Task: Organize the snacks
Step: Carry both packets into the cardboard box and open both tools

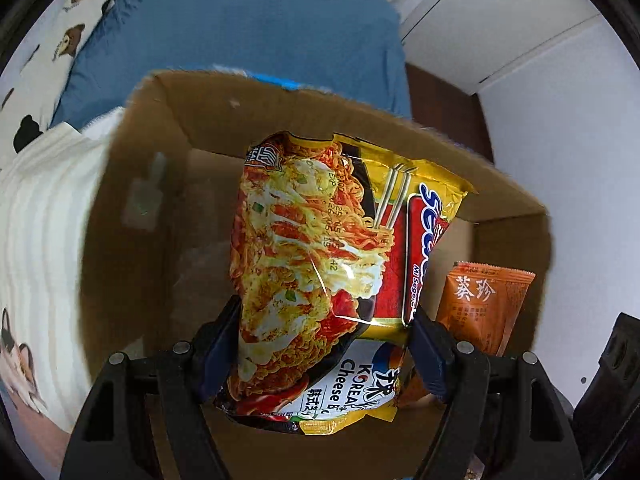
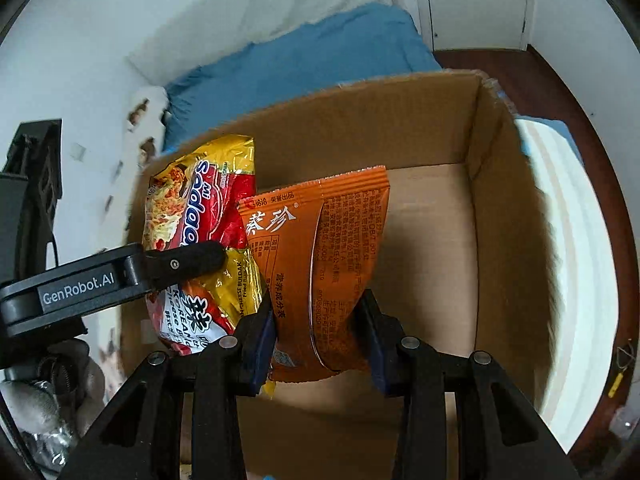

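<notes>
The cardboard box (image 2: 500, 208) fills the middle of both views. Over its opening, centre frame, the left gripper (image 1: 326, 344) clamps the noodle packet (image 1: 316, 248). Lower centre, the right gripper (image 2: 318, 336) clamps the orange sachet (image 2: 332, 256) just beside that packet.

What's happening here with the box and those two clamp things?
A person is packing snacks into a cardboard box using two handheld grippers. The left gripper is clamped on a yellow and red instant noodle packet, and the right gripper is clamped on an orange snack packet. Both packets are held side by side over the open box, whose visible floor looks bare. Neither has been let go.
</notes>
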